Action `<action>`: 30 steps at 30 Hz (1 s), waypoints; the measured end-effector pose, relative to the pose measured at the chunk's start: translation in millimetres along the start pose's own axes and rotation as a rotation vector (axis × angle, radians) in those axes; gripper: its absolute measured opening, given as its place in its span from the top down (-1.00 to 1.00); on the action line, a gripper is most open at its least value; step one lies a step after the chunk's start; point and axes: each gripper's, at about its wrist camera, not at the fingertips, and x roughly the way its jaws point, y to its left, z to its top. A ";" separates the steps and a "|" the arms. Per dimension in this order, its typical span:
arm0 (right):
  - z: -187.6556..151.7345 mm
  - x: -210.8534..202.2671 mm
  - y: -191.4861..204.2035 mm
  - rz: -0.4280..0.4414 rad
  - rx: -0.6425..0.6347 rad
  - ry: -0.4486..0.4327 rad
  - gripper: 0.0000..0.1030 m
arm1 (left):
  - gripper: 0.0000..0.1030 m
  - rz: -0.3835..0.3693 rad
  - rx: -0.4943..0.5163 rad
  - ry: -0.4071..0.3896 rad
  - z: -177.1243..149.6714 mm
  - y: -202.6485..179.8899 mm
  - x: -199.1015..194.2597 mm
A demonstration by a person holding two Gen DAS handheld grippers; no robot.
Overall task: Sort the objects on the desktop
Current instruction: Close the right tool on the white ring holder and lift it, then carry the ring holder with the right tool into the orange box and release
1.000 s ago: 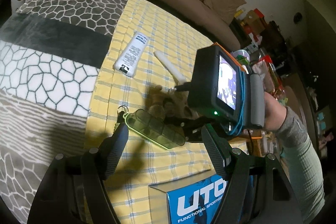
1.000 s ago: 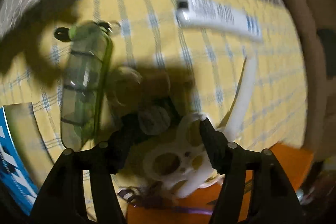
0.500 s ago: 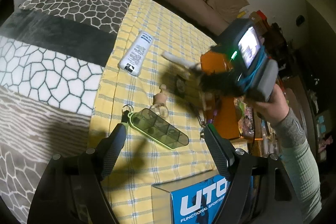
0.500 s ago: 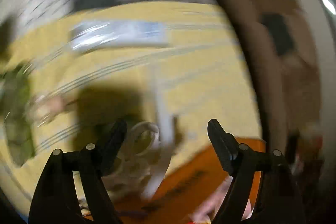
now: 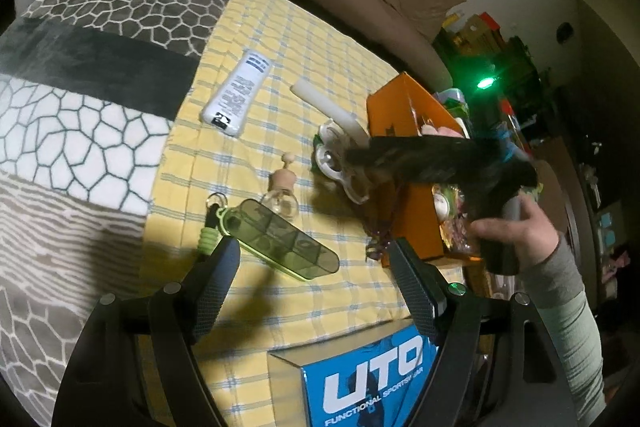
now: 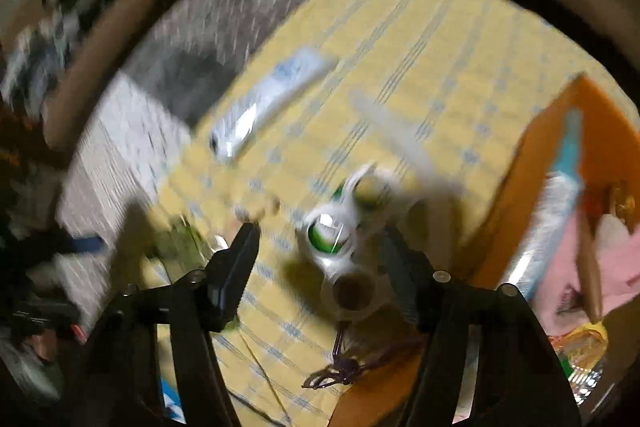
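Left wrist view: the yellow checked cloth (image 5: 320, 39) carries, largest to smallest, an orange box (image 5: 416, 227) at its right edge, a white tube (image 5: 238, 93), a green pill case (image 5: 280, 239) and a small round bottle (image 5: 282, 203). Above the cloth's near edge the left gripper (image 5: 314, 279) stands wide apart and empty. Right wrist view: the right gripper (image 6: 320, 259), its jaws having just been closing, stands partly apart over a white ringed object (image 6: 344, 235) beside the orange box; blur hides any contact.

A yellow checked cloth (image 5: 320, 59) covers part of a grey and white patterned blanket (image 5: 80, 131). On the cloth lie a white tube (image 5: 238, 93), a white stick (image 5: 324, 105), a small round bottle (image 5: 282, 199), a green pill case (image 5: 280, 239), an orange box (image 5: 404, 115), a blue box (image 5: 372, 379) and a white plastic piece (image 5: 340, 163), maybe a toy.
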 end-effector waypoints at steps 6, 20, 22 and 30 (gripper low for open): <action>2.0 41.1 34.6 -0.104 -0.118 0.096 0.05 | -0.53 -0.003 -0.002 0.002 1.0 -1.9 2.3; 6.6 -4.6 8.9 0.182 0.107 -0.110 0.79 | -0.53 -0.033 0.013 -0.014 1.8 -5.4 -4.2; -0.1 -26.5 0.8 0.269 0.164 -0.192 0.79 | -0.58 -0.040 0.040 -0.021 1.5 -10.3 -5.0; -28.4 -107.6 -1.8 0.570 0.293 -0.458 0.79 | -0.65 0.125 0.282 -0.126 -6.0 -58.5 -2.5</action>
